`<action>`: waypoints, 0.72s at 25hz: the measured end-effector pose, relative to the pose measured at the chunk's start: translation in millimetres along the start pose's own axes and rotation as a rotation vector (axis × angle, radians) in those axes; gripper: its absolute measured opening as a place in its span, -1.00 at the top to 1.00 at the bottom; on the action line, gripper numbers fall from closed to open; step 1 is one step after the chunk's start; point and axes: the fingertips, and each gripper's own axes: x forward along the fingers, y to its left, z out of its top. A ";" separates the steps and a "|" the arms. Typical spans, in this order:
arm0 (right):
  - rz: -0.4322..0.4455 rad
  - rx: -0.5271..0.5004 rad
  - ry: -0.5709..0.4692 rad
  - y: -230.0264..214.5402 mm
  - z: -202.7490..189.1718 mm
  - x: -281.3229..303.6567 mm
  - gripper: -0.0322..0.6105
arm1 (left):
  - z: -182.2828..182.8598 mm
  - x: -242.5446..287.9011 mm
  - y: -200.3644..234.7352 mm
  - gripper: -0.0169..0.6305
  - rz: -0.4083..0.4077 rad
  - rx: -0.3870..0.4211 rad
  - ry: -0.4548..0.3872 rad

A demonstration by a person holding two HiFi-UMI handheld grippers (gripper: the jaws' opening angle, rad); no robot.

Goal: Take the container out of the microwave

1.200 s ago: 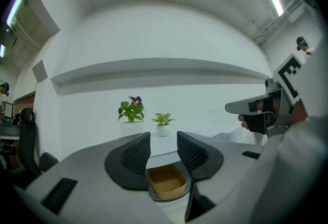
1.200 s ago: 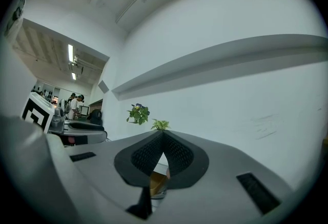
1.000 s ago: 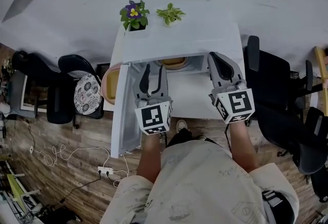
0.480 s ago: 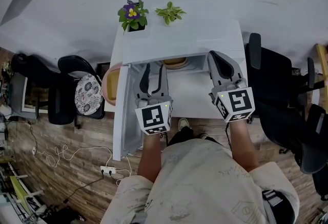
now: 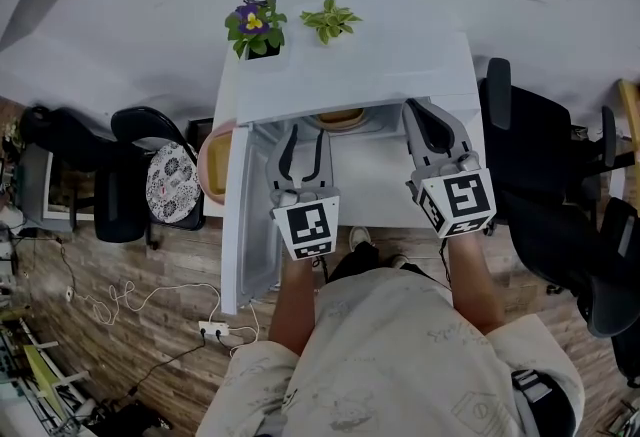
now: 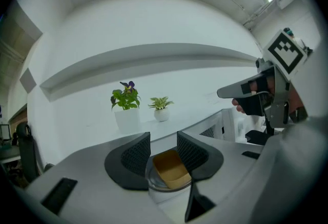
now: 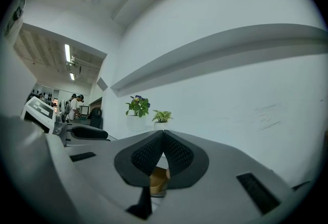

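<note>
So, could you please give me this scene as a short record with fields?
microwave: white, two plants on top
door: open, swung to the left
container: inside microwave, not yet gripped
left gripper: open, jaws apart, pointing at container
right gripper: shut, jaws together, empty

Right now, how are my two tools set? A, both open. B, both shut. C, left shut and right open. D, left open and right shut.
D: in the left gripper view the left tool has its jaws apart, with the container seen through the gap, while in the right gripper view the right tool has its jaws meeting at the tips.
</note>
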 end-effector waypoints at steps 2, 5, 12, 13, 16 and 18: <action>-0.001 0.002 0.003 -0.8 -2.5 0.8 0.85 | -5.7 3.2 -3.2 0.43 -0.007 0.034 0.015; -0.004 0.004 0.009 -3.2 -5.9 1.5 0.85 | -12.3 8.1 -8.6 0.43 -0.024 0.075 0.036; -0.014 0.008 0.023 -6.6 -11.7 2.3 0.85 | -30.4 17.3 -24.7 0.43 -0.078 0.228 0.111; -0.015 0.009 0.025 -6.8 -13.0 2.8 0.85 | -33.1 19.2 -27.4 0.43 -0.089 0.245 0.120; -0.018 0.008 0.032 -7.5 -17.7 3.8 0.85 | -39.6 25.3 -35.5 0.43 -0.123 0.297 0.145; -0.021 0.010 0.040 -7.6 -21.6 4.1 0.85 | -44.4 29.0 -39.9 0.43 -0.146 0.331 0.161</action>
